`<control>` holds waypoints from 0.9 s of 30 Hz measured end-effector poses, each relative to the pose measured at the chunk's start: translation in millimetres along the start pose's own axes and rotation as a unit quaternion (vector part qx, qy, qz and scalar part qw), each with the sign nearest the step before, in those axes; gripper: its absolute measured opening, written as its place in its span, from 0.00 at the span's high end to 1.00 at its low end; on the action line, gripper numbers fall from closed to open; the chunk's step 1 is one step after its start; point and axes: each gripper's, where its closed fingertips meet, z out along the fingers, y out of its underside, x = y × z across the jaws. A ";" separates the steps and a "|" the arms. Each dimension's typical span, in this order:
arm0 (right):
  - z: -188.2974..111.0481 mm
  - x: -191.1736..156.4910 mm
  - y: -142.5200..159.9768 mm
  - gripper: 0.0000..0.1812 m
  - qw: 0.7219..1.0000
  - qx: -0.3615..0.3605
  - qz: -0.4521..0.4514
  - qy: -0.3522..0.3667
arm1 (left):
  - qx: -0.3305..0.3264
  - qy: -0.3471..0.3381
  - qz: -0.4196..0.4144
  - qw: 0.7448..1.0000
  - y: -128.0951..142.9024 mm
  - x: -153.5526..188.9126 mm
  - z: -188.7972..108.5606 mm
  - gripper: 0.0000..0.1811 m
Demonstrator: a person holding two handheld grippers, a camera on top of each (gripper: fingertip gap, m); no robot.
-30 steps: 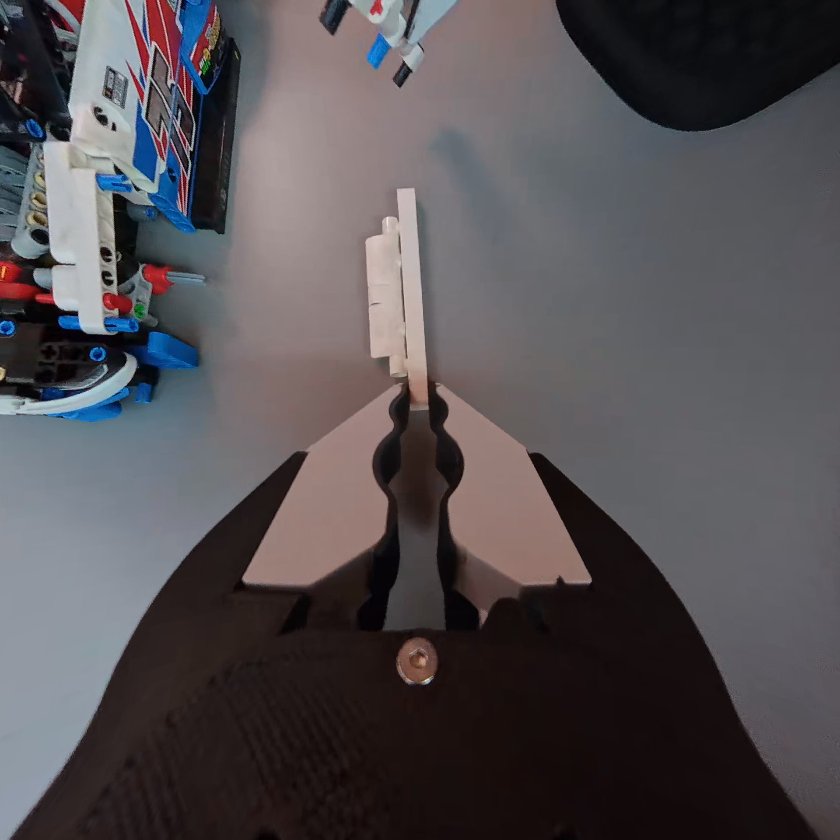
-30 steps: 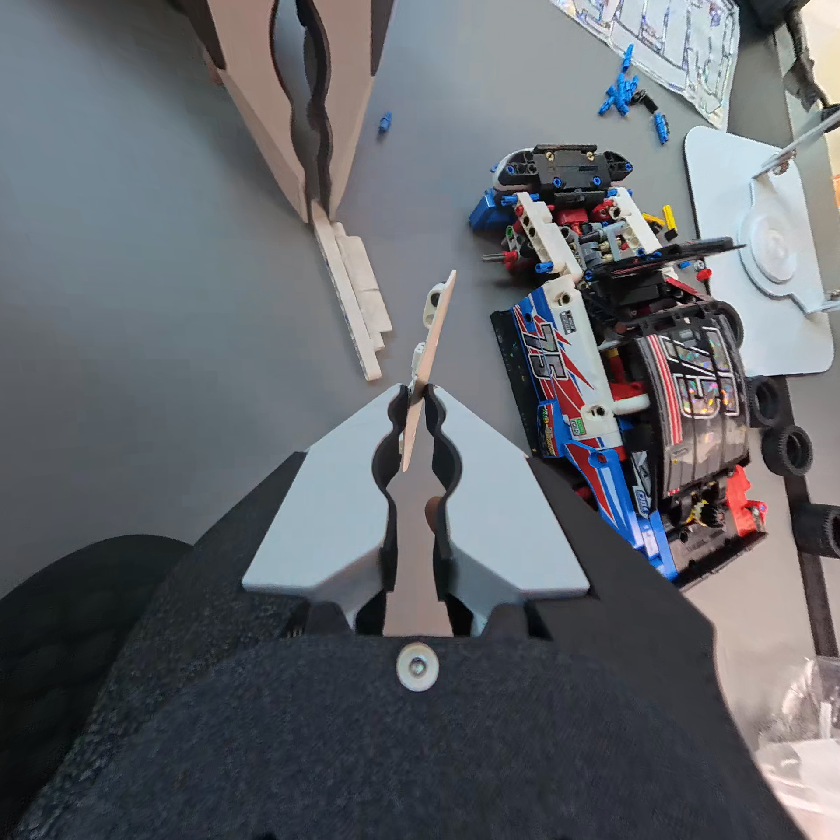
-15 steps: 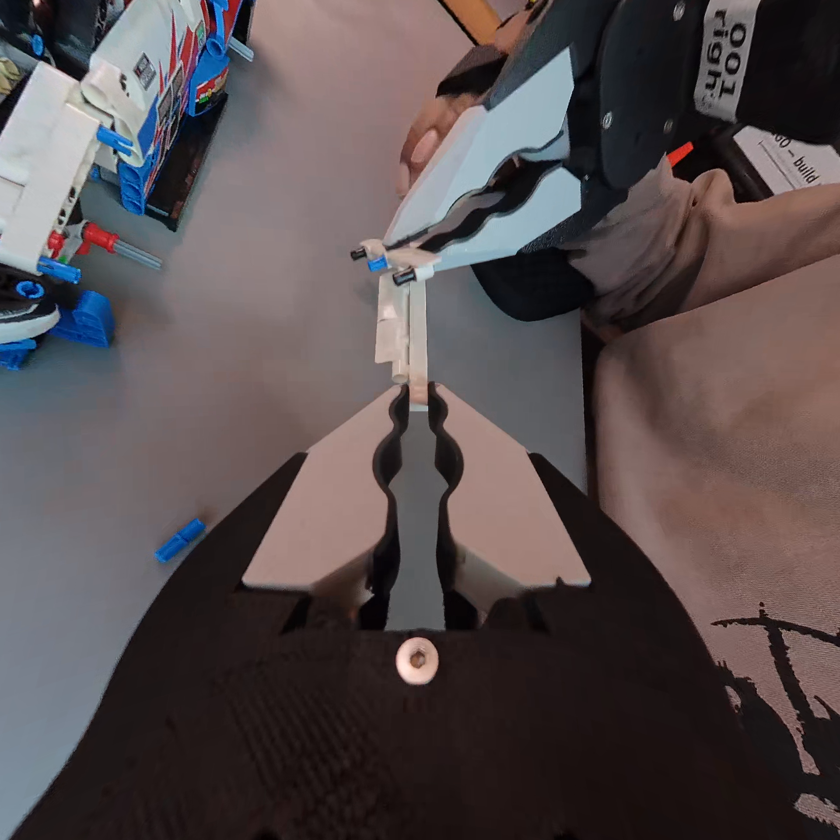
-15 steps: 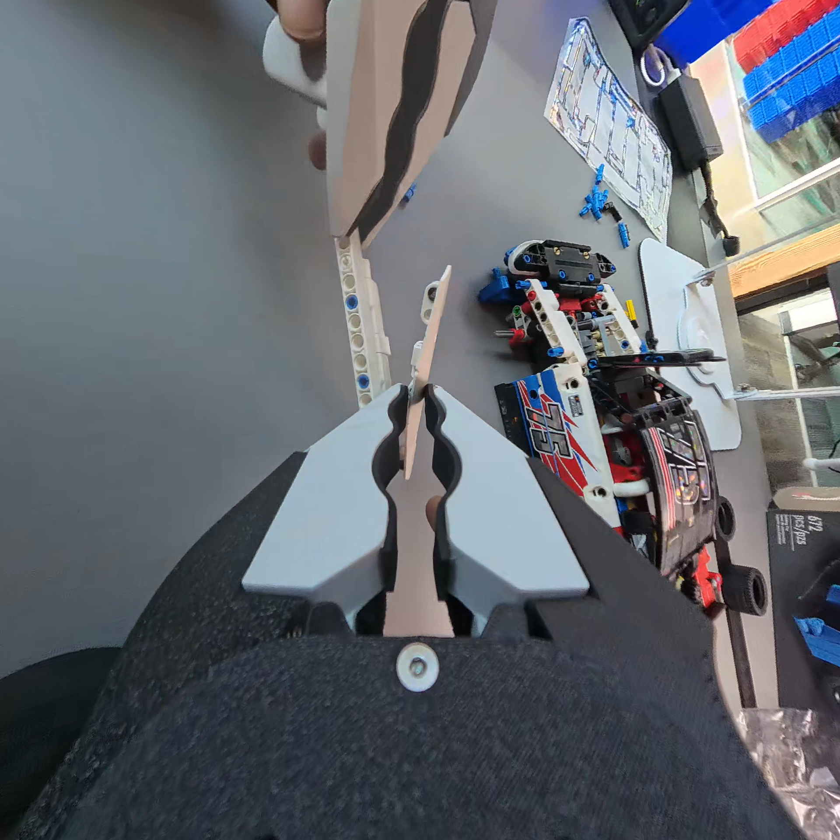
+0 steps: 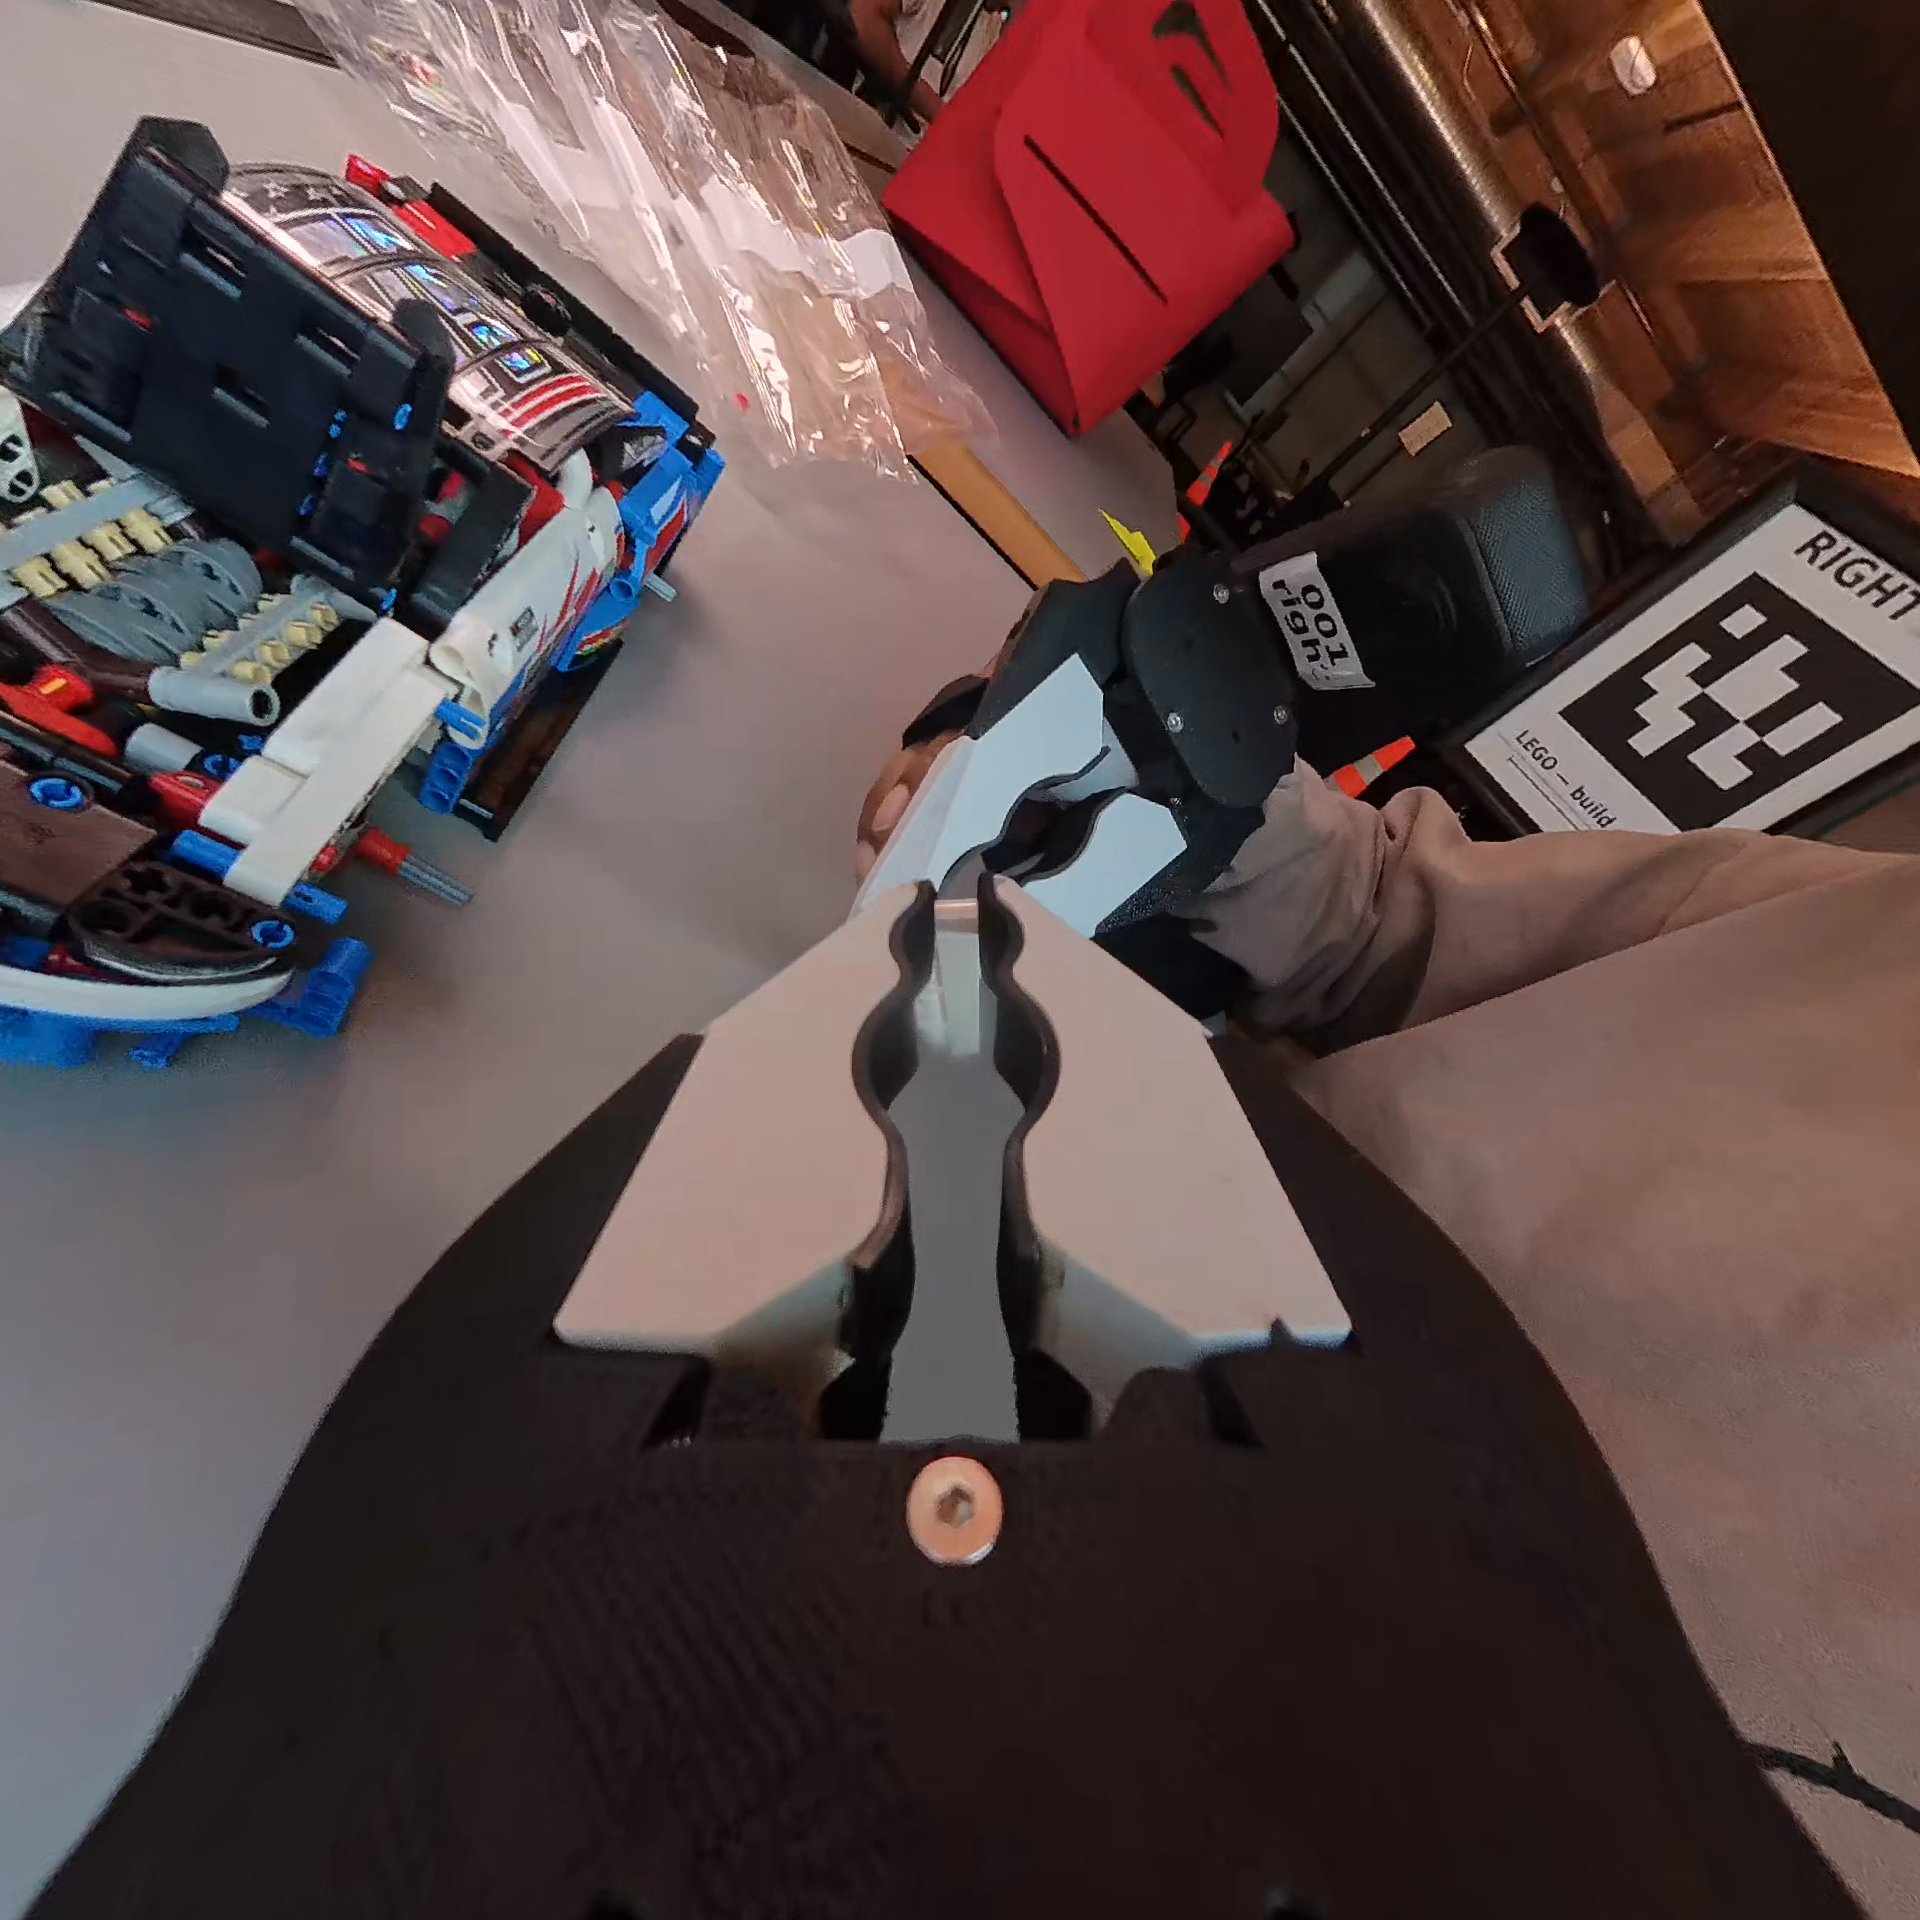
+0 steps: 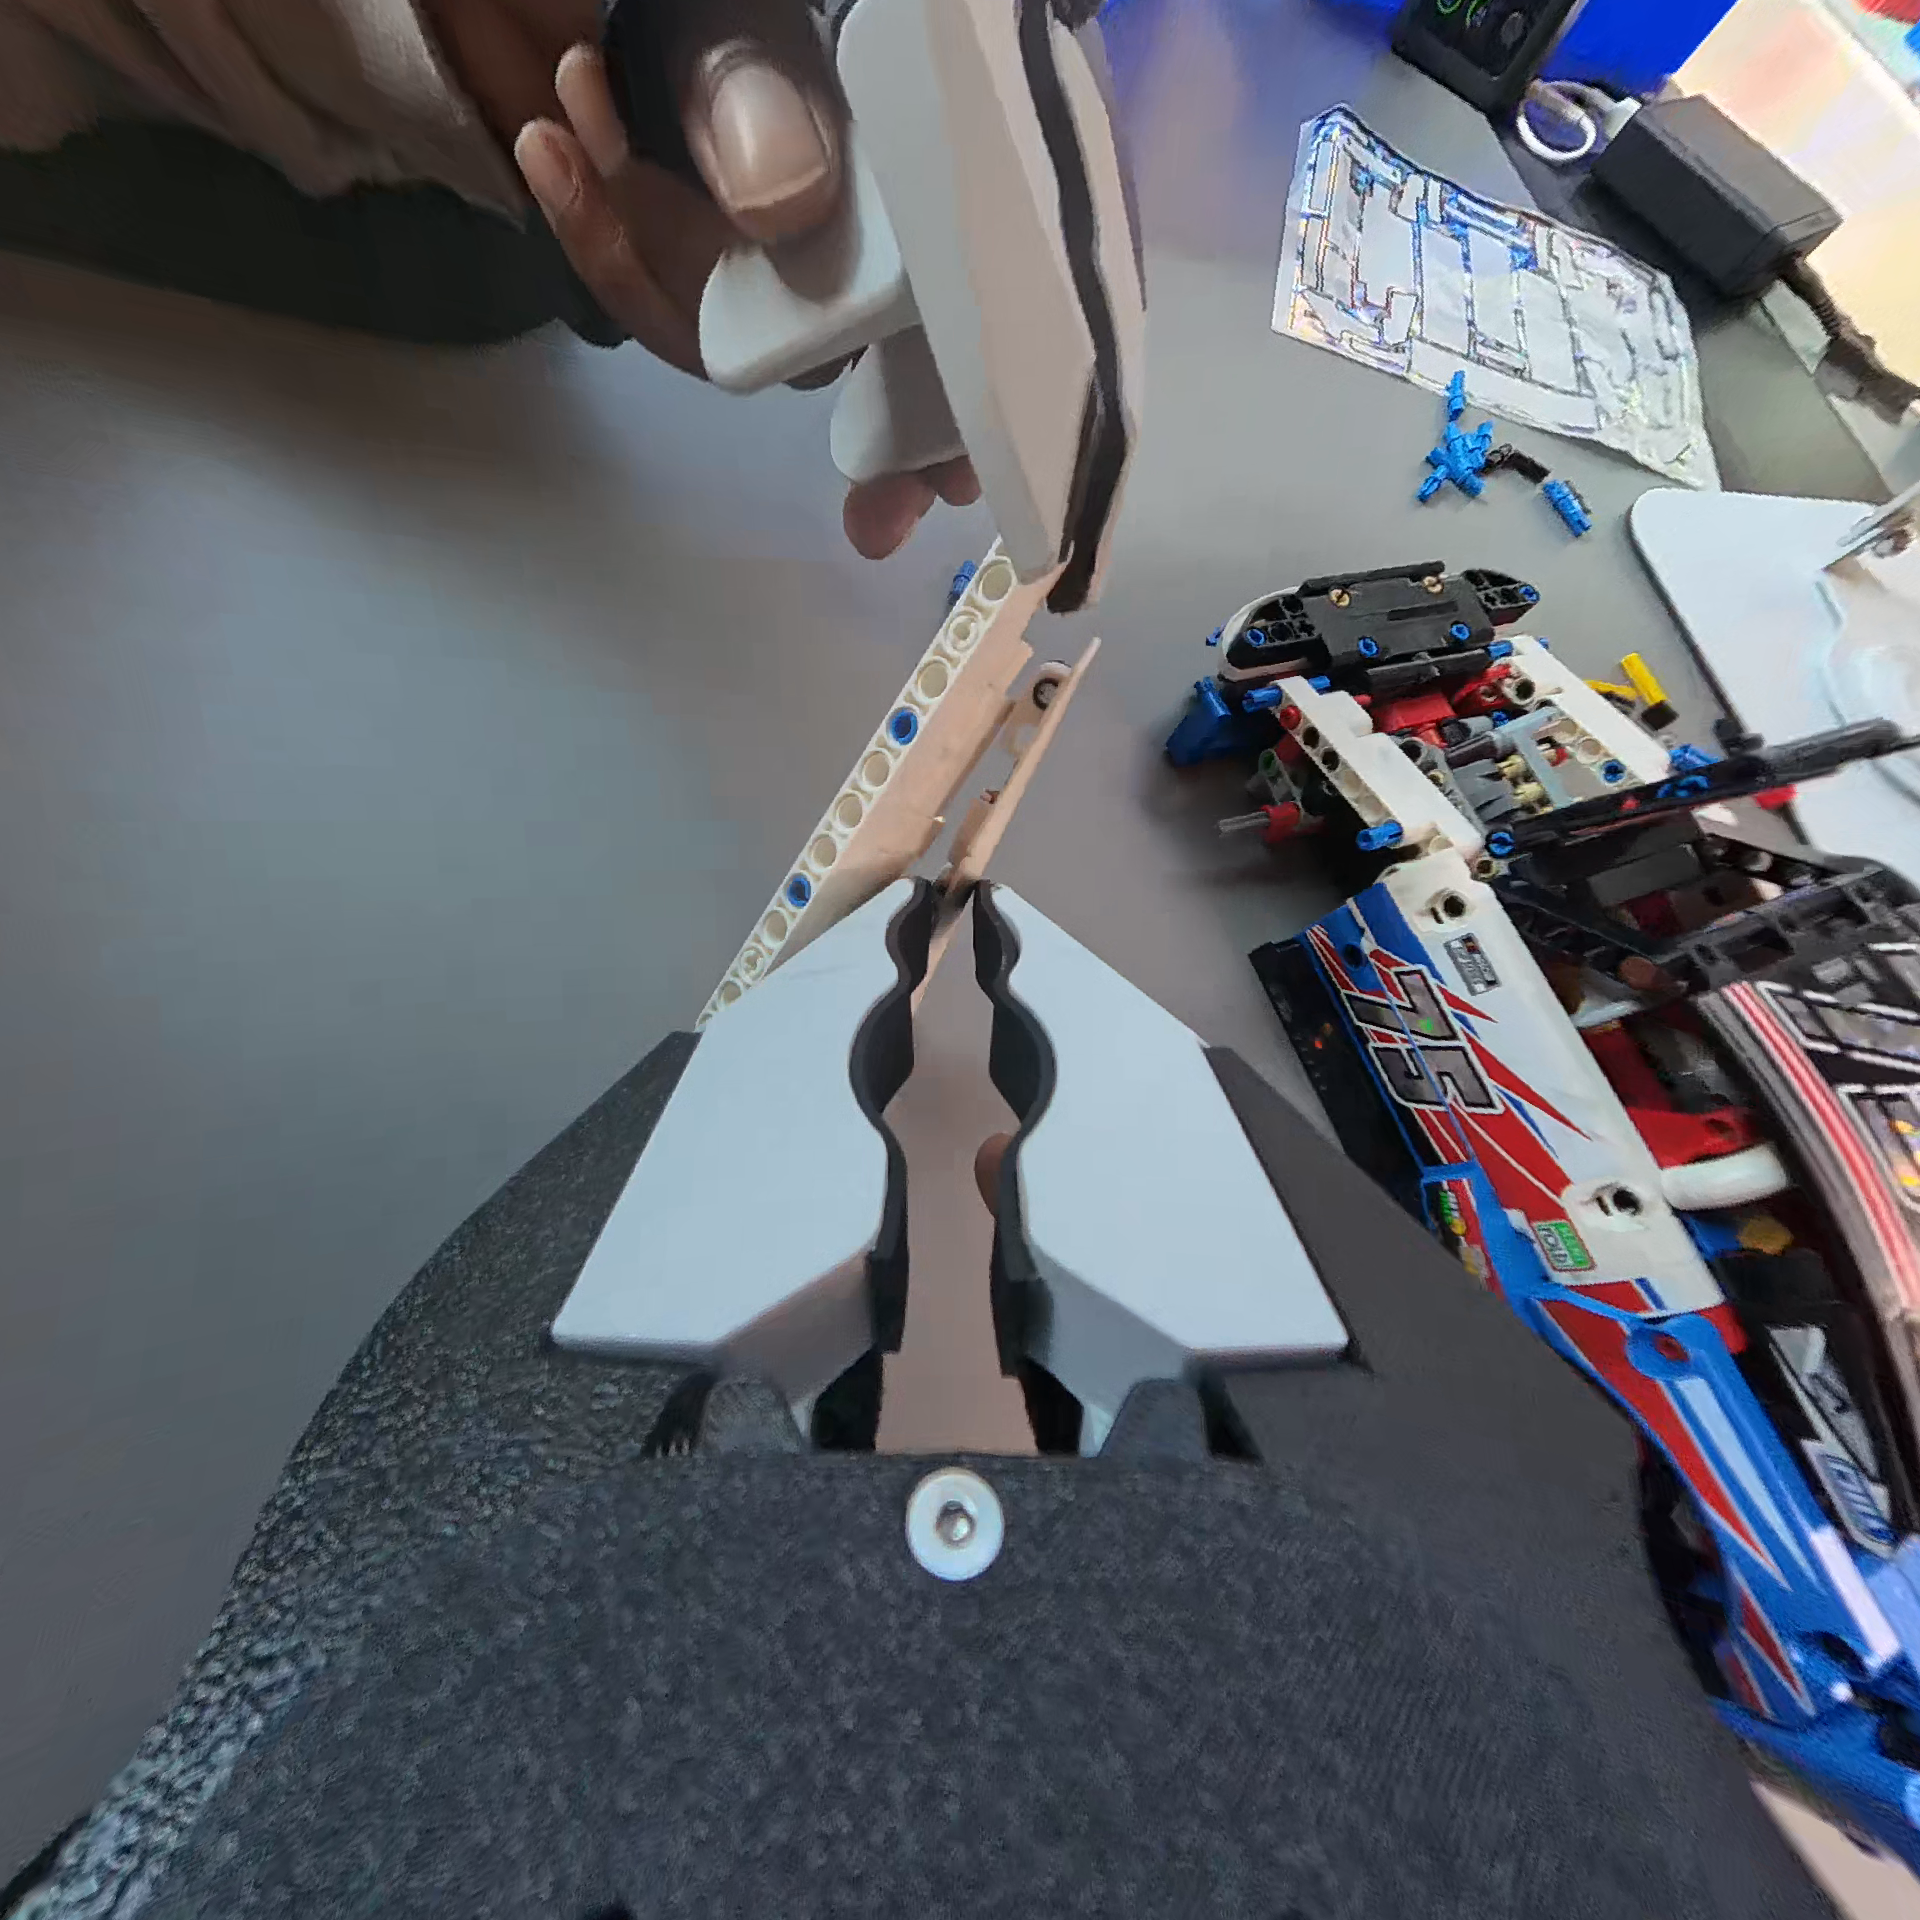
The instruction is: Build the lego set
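Note:
My left gripper (image 5: 951, 896) is shut on a long white beam with holes (image 5: 954, 987), seen edge-on between its fingers. In the right wrist view that beam (image 6: 883, 758) runs down from the left gripper (image 6: 1055, 571) towards my right gripper (image 6: 945, 891). The right gripper is shut on a thin white panel piece (image 6: 1029, 753), which lies right beside the beam with their faces close together. Both pieces are held above the grey table (image 6: 364, 727). The partly built red, white and blue Lego car (image 6: 1507, 987) stands to the right; it also shows in the left wrist view (image 5: 312, 582).
An instruction sheet (image 6: 1486, 301) and loose blue pins (image 6: 1465, 462) lie at the far right. A white stand base (image 6: 1766, 623) is behind the car. Clear plastic bags (image 5: 748, 229) and a red box (image 5: 1091, 208) sit beyond the car. The person's sleeve (image 5: 1455, 914) is close.
Both grippers rose from the table and turned towards each other. The beam and the panel, apart a second ago, now sit side by side, nearly touching.

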 end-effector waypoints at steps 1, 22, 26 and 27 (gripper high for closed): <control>-0.1 0.7 0.4 0.97 1.000 0.004 0.020 -0.011 | 0.004 0.000 -0.008 1.000 -2.3 -1.6 2.8 0.97; -14.1 13.2 -37.5 0.98 0.955 0.207 0.208 -0.053 | -0.167 -0.088 0.164 0.968 -43.6 26.9 85.5 0.97; -21.1 20.2 -37.3 0.98 0.956 0.228 0.184 -0.026 | -0.190 -0.104 0.190 0.958 -39.7 30.8 96.9 0.96; -23.3 20.1 -38.5 0.98 0.954 0.235 0.182 -0.027 | -0.187 -0.106 0.194 0.957 -40.2 32.2 98.5 0.96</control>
